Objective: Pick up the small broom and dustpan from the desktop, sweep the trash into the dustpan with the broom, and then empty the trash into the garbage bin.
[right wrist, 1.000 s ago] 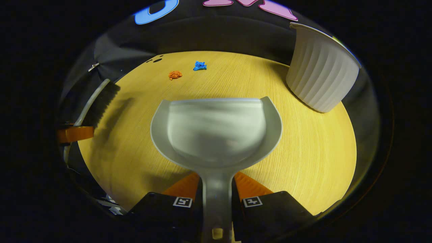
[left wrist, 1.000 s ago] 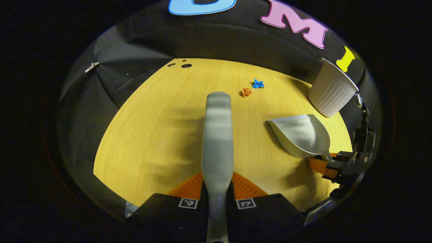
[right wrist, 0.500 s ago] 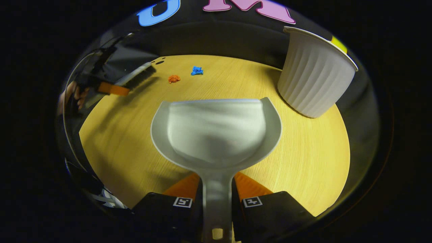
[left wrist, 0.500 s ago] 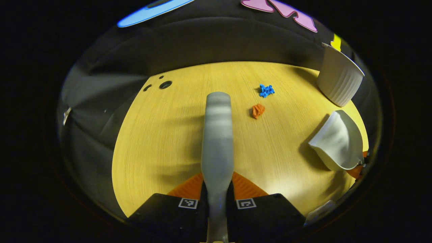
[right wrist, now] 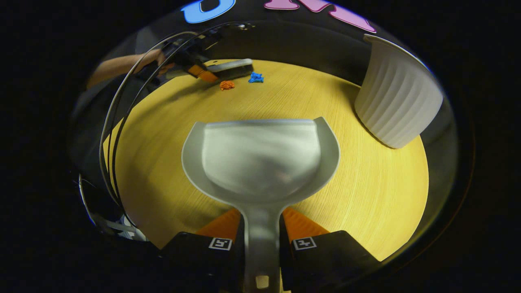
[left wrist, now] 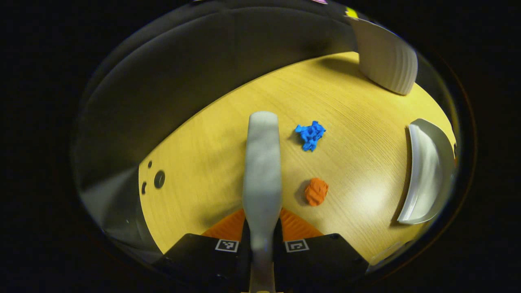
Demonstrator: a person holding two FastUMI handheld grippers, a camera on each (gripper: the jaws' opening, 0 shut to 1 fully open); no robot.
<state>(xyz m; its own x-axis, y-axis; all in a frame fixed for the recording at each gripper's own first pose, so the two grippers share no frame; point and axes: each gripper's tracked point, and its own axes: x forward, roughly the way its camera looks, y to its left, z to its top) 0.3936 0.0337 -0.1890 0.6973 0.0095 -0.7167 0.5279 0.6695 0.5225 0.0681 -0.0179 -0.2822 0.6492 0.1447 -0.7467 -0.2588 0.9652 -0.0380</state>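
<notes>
Your left gripper (left wrist: 262,234) is clenched on the handle of the small broom (left wrist: 262,162), a pale grey bar that runs straight ahead from between the fingers, above the wooden desktop (left wrist: 358,106). Using the broom as your landmark: the orange scrap (left wrist: 316,191) lies just beside its right flank, near the gripper end, and the blue scrap (left wrist: 310,134) lies a little farther along, also to its right, both resting apart from it on the wood. Well beyond them on that same side you see the dustpan (left wrist: 427,171) turned edge-on, and past it the ribbed white garbage bin (left wrist: 386,57) standing at the desktop's far edge. Left of the broom the desktop soon ends at the black cloth wall. Your right gripper (right wrist: 262,240) is clamped on the grey dustpan's (right wrist: 260,158) handle, the scoop open toward the scraps, with bare wood between its lip and the broom (right wrist: 234,67) across the desktop.
</notes>
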